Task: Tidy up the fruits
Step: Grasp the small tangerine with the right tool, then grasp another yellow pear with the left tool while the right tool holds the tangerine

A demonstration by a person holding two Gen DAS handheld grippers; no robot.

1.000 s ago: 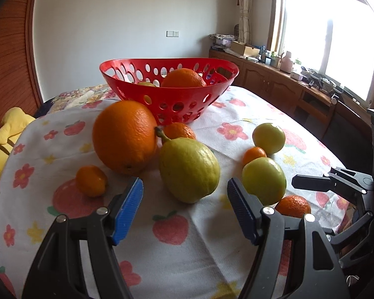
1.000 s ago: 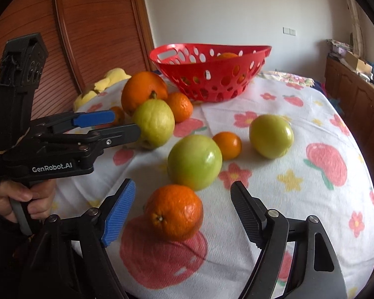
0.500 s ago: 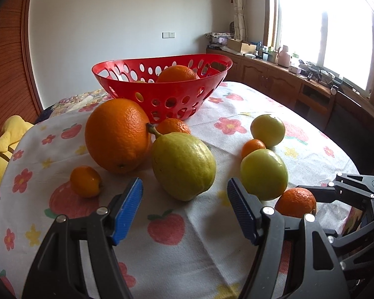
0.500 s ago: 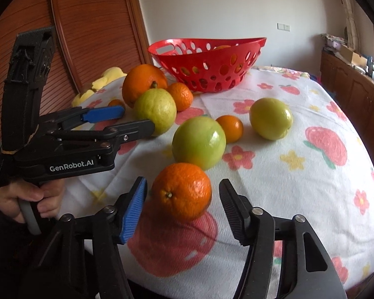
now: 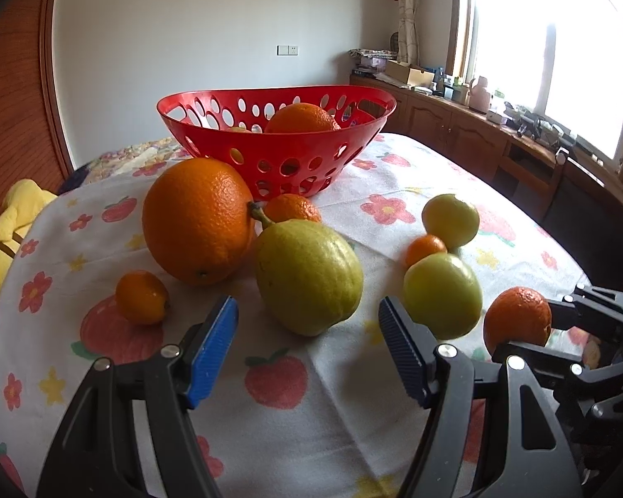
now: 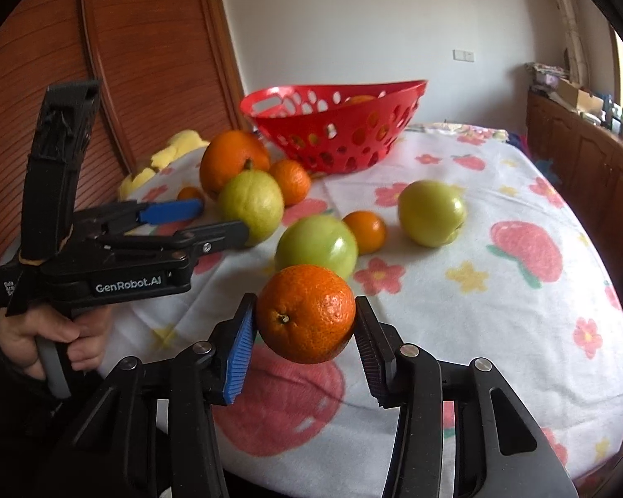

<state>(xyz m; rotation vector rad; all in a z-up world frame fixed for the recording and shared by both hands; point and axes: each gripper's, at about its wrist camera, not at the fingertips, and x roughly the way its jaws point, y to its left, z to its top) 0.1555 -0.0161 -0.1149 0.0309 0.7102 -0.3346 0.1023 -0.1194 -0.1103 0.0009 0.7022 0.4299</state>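
My right gripper (image 6: 305, 308) is closing on a mandarin (image 6: 307, 315), and both pads press its sides near the table's front edge. The same mandarin (image 5: 517, 315) shows at the right of the left wrist view. My left gripper (image 5: 307, 311) stands open and holds nothing, just in front of a yellow-green pear-shaped fruit (image 5: 307, 278). A big orange (image 5: 195, 220) sits to that fruit's left and a green apple (image 5: 442, 294) to its right. The red basket (image 5: 270, 157) at the back holds an orange (image 5: 301, 118).
On the flowered cloth (image 5: 278, 423) lie two small mandarins (image 5: 141, 296) (image 5: 425, 249), another mandarin (image 5: 293, 207) and a second green fruit (image 5: 450, 220). A yellow plush (image 5: 4, 232) sits off the left edge. A wooden sideboard (image 5: 477, 137) runs along the right. A hand (image 6: 50, 332) grips the left gripper's handle.
The right gripper's jaws have come together from wide apart onto the mandarin. The left gripper has stayed where it was, open.
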